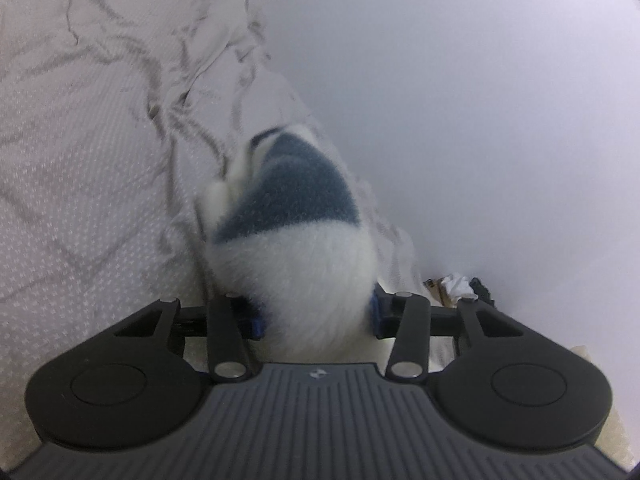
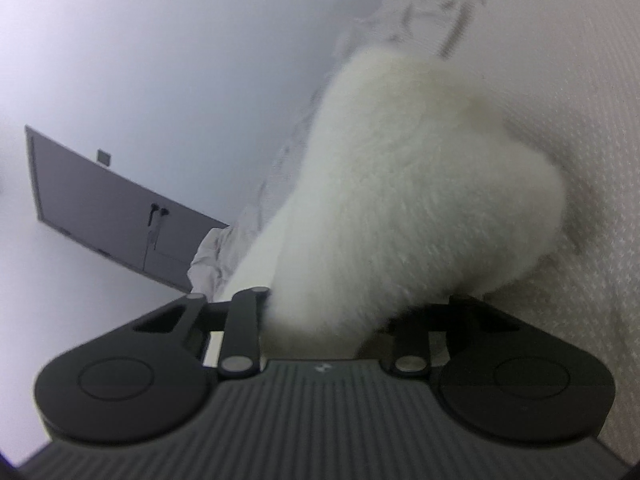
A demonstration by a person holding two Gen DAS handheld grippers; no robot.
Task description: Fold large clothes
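A fluffy white garment with a blue-grey band (image 1: 296, 216) is bunched up in the left wrist view. My left gripper (image 1: 316, 316) is shut on its white end, and the blue pads (image 1: 258, 322) press in from both sides. The right wrist view shows a thick wad of the same white fleece (image 2: 420, 184) rising off the bed. It runs down between the jaws of my right gripper (image 2: 328, 320), which is shut on it. The fleece hides the right gripper's fingertips.
A wrinkled white bedsheet with a fine dotted pattern (image 1: 80, 160) covers the bed under the garment. A plain white wall (image 1: 480, 120) runs along the bed's edge. Small crumpled items (image 1: 456, 284) lie in the corner. A dark flat panel (image 2: 112, 216) hangs on the wall.
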